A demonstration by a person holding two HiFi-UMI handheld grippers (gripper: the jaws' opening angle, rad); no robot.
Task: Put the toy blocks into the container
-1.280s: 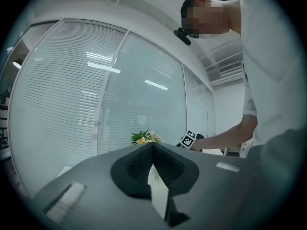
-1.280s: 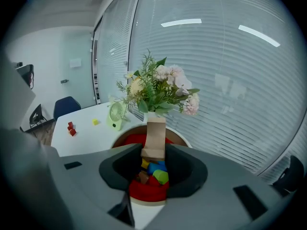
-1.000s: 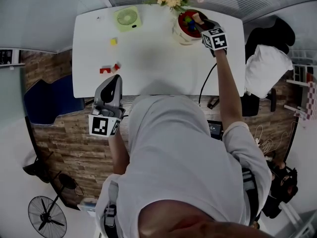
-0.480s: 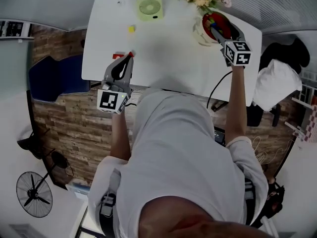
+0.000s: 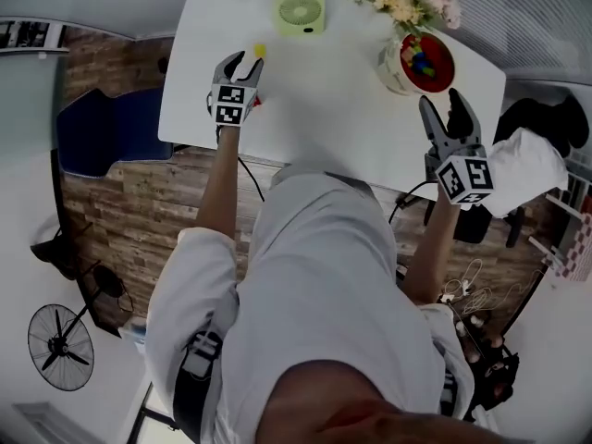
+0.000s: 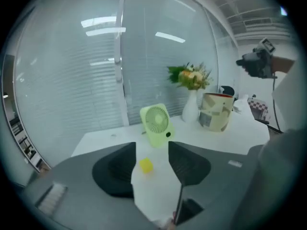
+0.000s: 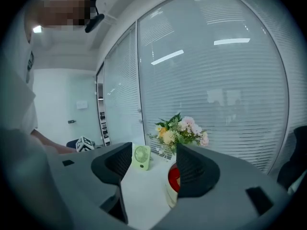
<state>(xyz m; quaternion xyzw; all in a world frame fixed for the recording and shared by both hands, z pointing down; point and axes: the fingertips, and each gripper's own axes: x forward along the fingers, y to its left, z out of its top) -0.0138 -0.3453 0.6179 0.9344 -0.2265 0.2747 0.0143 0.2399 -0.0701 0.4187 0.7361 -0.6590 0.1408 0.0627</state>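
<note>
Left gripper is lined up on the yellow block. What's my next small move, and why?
Probably ease the left gripper forward and down until the yellow block sits between its jaws, then close. In the left gripper view the jaws are opening and hold nothing. The block lies on the white table framed in their gap but still beyond the pads.

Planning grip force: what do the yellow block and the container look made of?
Yellow block: looks like plastic or painted wood, going by its smooth, evenly coloured faces; cannot tell which. Container: probably paper or card, with a matte cream wall, printed patches and a red inside; thin plastic is possible.
</note>
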